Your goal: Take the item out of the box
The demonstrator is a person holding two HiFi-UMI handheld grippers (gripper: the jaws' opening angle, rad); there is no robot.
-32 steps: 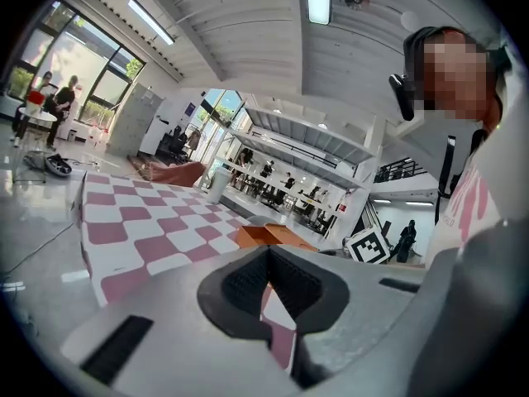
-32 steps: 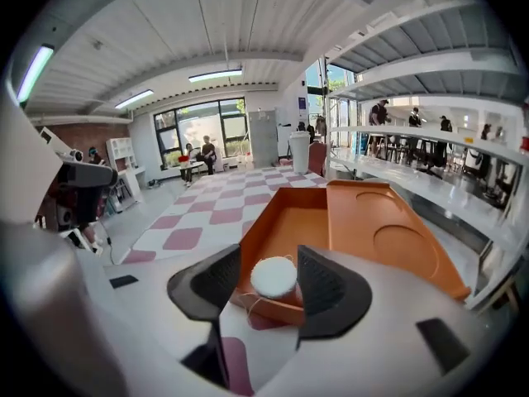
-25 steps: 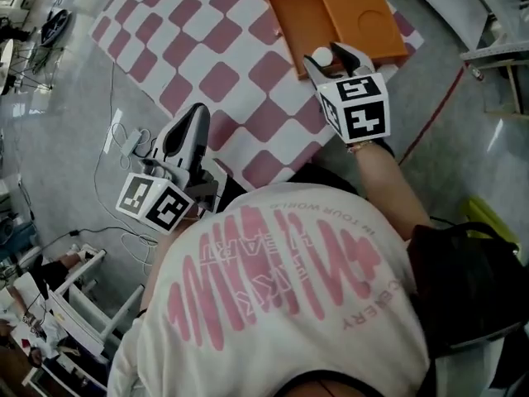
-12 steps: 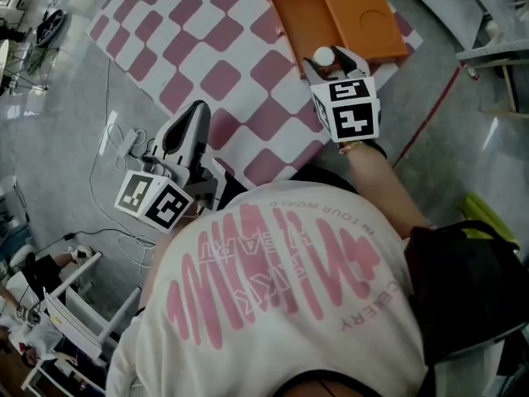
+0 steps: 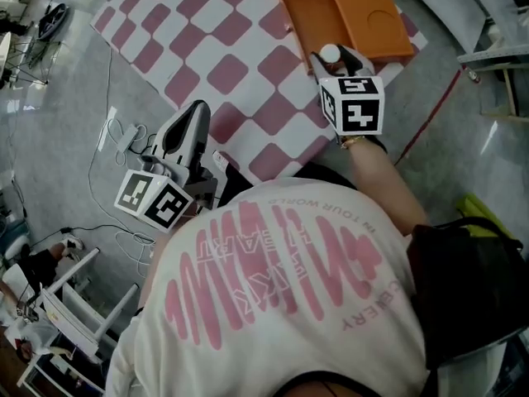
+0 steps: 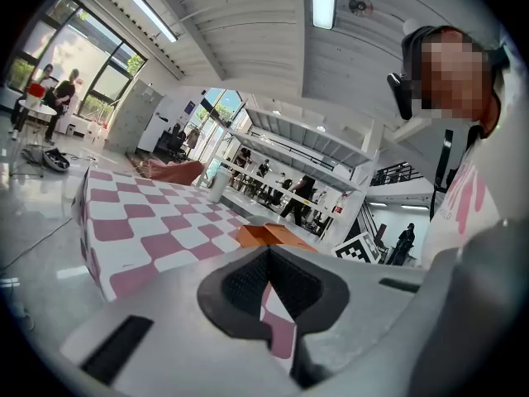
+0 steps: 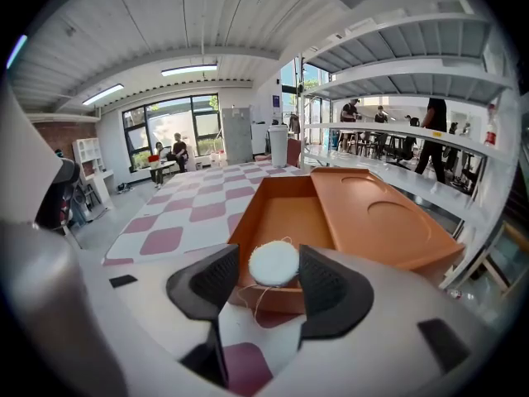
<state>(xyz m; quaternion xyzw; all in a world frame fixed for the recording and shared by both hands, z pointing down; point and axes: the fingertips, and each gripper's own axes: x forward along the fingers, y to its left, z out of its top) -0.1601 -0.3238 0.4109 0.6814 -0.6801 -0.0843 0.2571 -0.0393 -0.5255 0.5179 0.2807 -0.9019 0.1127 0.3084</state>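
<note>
Only the right gripper view shows me the grip: the right tongs (image 7: 270, 281) have just been narrowing and clasp the white fluffy item (image 7: 274, 263), its threads dangling over the orange box's (image 7: 289, 217) near rim. The head view adds the left tongs (image 5: 196, 111) at 8 o'clock, clenched empty, parked as a second ago. One item, one box, one lid (image 5: 372, 7).

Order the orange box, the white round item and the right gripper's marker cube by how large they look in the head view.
Largest: orange box.
Then right gripper's marker cube, though it is nearer the camera.
Smallest: white round item.
</note>
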